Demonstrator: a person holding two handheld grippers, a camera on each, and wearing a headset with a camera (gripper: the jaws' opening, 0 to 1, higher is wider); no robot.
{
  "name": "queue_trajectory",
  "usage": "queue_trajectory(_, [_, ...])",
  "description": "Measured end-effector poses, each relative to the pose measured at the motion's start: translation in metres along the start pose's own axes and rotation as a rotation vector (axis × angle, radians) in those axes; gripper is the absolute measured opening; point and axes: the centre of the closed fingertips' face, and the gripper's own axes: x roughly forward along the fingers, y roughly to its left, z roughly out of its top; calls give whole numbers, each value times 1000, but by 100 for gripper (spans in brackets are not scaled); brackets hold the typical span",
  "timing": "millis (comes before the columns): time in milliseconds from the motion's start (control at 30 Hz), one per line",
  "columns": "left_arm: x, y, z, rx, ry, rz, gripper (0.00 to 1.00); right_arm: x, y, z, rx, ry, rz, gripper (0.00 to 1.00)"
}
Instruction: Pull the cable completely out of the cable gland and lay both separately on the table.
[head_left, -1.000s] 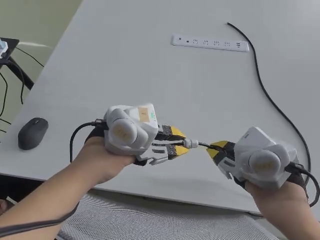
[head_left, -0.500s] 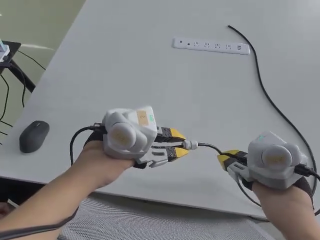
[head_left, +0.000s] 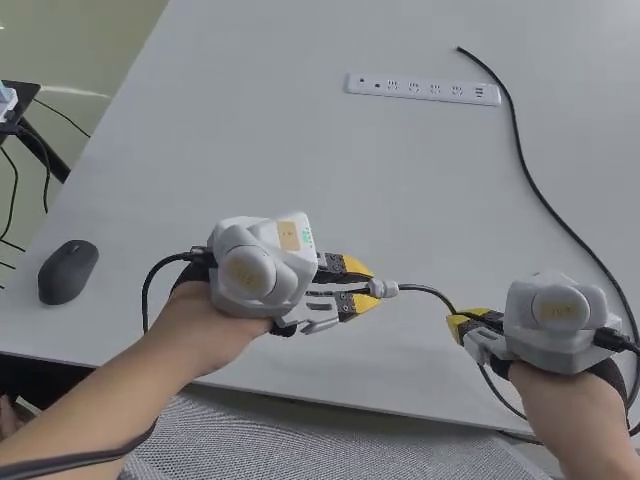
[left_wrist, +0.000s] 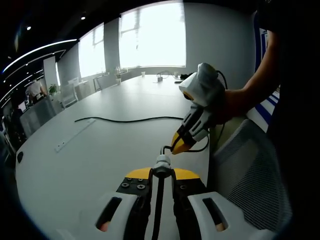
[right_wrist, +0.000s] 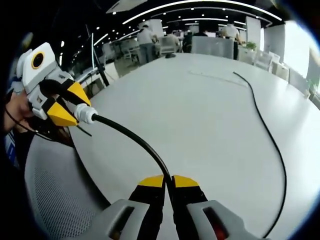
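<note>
My left gripper is shut on the white cable gland, whose end pokes out past the yellow jaw tips. A black cable runs from the gland in an arc to my right gripper, which is shut on it. In the right gripper view the cable curves from my closed jaws up to the gland held by the left gripper. The left gripper view shows the right gripper ahead, holding the cable. Both grippers hover above the table's near edge.
A white power strip lies at the far side of the grey table, with its black cord trailing down the right side. A dark mouse sits near the left edge. A mesh chair back is below the table edge.
My right gripper has drawn away to the right with the cable, so a longer stretch of cable now spans between it and the gland. The left gripper has stayed put.
</note>
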Motion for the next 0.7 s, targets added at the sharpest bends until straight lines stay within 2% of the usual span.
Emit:
queue_trajectory(67, [0,0,0,2,3,1,15,-1,0,0,-39,-3,-1,0])
queue_trajectory(167, [-1,1,0,3,3,3,15,-1,0,1,-58,-11,5,0])
queue_trajectory(367, [-2,5,2,3,1,16,15,-5,-1,6,-72,-39,3,1])
queue_trajectory(467, [-4,7,2,8,1,19,15,-7,0,7,-69,-45,19,1])
queue_trajectory(633, [-7,10,4,17,-2,24,15,-14,2,15,-53,-94,46,2])
queue_trajectory(700, [-7,11,4,20,-1,25,15,-19,4,22,-80,-130,56,4])
